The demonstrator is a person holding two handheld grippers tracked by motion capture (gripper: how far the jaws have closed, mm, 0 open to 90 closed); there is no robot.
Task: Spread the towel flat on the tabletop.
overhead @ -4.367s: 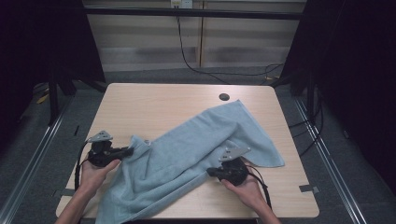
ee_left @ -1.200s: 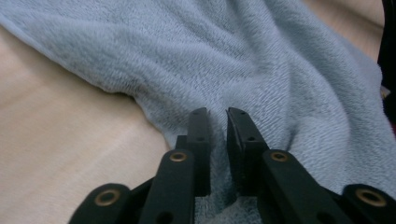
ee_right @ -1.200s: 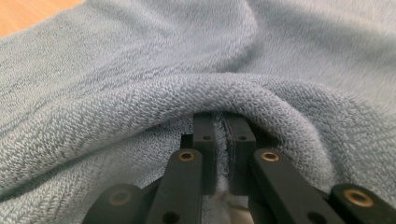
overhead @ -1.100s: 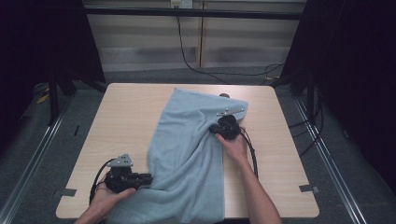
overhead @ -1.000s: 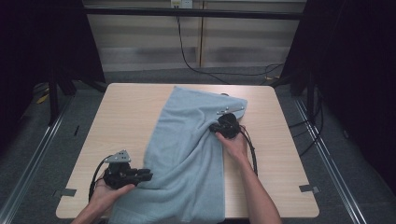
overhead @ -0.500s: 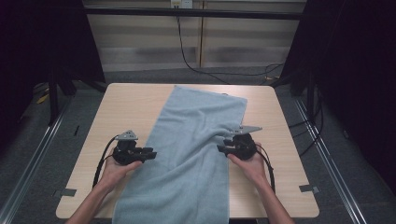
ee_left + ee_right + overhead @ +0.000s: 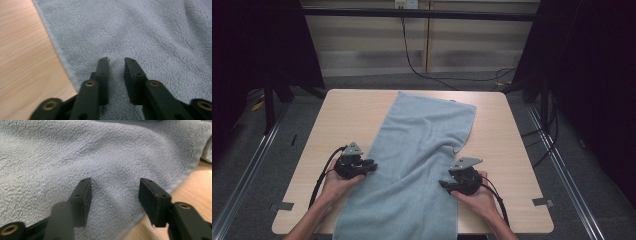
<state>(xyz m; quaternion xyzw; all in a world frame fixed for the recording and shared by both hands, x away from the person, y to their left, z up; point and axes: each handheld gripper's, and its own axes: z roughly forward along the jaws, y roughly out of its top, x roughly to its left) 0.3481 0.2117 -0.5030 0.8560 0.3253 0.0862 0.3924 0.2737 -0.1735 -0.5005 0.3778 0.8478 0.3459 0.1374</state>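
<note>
Lower left of the high view, the left hand-held gripper [image 7: 371,165] points at the towel's left hem; its jaws, just closing, stand narrowly apart above the pile with nothing pinched. The blue towel [image 7: 422,155] lies lengthwise along the middle of the worktop [image 7: 347,112], probably spread for folding. Lower right, the right hand-held gripper [image 7: 443,184], just opening, straddles the right hem, released. The towel's near end is cut off at the bottom edge.

The towel [image 7: 417,165] now lies straightened lengthwise, both hands drawn near.
</note>
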